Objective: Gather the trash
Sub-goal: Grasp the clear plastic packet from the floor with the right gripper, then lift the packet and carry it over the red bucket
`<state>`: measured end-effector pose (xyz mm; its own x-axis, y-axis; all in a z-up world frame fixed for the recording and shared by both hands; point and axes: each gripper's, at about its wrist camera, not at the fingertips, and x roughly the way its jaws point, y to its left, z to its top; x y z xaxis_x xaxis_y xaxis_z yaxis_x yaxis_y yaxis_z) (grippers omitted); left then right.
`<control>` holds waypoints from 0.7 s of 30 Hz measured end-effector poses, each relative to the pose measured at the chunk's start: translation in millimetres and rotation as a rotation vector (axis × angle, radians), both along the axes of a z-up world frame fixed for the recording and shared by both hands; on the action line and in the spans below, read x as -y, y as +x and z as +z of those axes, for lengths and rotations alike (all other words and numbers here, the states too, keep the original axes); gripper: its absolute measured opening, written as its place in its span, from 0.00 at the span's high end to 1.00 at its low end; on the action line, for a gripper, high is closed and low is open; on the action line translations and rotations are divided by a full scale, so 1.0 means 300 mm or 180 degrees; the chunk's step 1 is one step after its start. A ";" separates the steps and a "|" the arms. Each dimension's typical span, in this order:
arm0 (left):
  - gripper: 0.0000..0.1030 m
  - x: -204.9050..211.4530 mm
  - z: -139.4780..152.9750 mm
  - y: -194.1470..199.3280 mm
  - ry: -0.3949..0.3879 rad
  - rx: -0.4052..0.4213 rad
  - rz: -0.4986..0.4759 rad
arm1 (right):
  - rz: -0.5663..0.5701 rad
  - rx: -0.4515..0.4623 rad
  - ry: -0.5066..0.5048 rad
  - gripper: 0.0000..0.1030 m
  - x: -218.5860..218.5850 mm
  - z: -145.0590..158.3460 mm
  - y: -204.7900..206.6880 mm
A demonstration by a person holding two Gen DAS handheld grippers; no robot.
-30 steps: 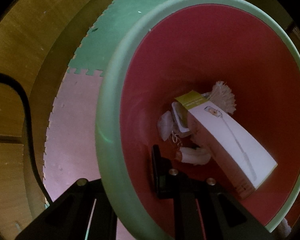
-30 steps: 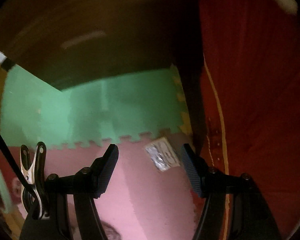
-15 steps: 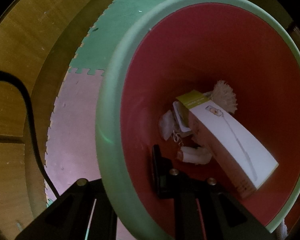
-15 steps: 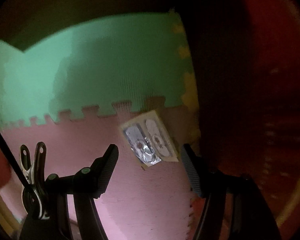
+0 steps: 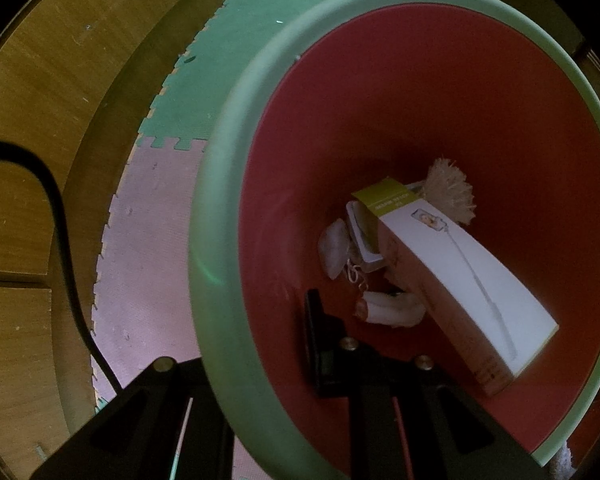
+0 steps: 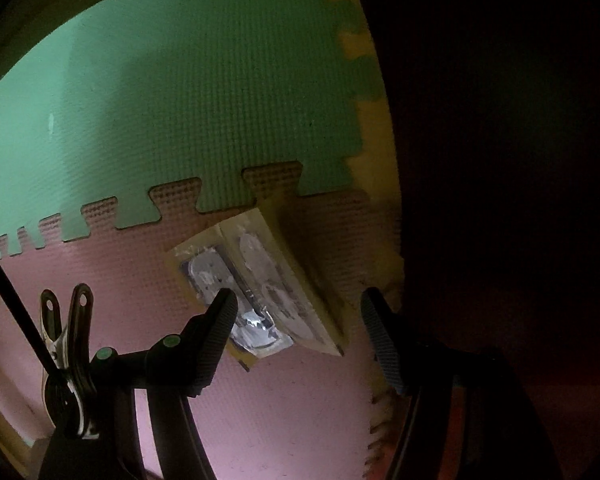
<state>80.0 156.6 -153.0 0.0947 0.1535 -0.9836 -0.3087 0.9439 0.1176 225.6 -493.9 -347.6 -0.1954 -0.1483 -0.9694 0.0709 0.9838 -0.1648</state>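
Looking down my right wrist camera, I saw the right gripper (image 6: 297, 312) spread wide with nothing between its fingers, hanging above a flat blister pack (image 6: 255, 284) that lay on the pink foam mat (image 6: 279, 412), its top edge touching the toothed seam with the green foam mat (image 6: 171, 92). The left pad overlapped the pack's lower left part in the view; I could not tell whether it touched. A metal clip (image 6: 65, 356) sat at the left of the gripper body.

On my left side, the left gripper (image 5: 259, 340) was clamped on the green rim of the bin (image 5: 215, 248), one finger inside the red wall, the other outside. Inside the bin lay a white carton (image 5: 452, 280), a frayed tuft (image 5: 450, 190) and crumpled white scraps (image 5: 388, 308).
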 end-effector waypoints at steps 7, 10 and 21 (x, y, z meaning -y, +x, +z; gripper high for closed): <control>0.88 0.001 0.000 0.000 0.0000 0.0000 0.0002 | 0.0035 -0.0143 -0.0003 0.65 0.006 -0.048 -0.018; 0.88 0.000 0.001 -0.001 0.0003 0.0000 0.0001 | 0.0053 -0.0157 -0.0027 0.85 0.016 -0.042 -0.025; 0.87 -0.004 0.002 -0.002 -0.0006 0.0009 0.0026 | 0.0101 0.0107 0.0123 0.93 -0.048 0.193 -0.060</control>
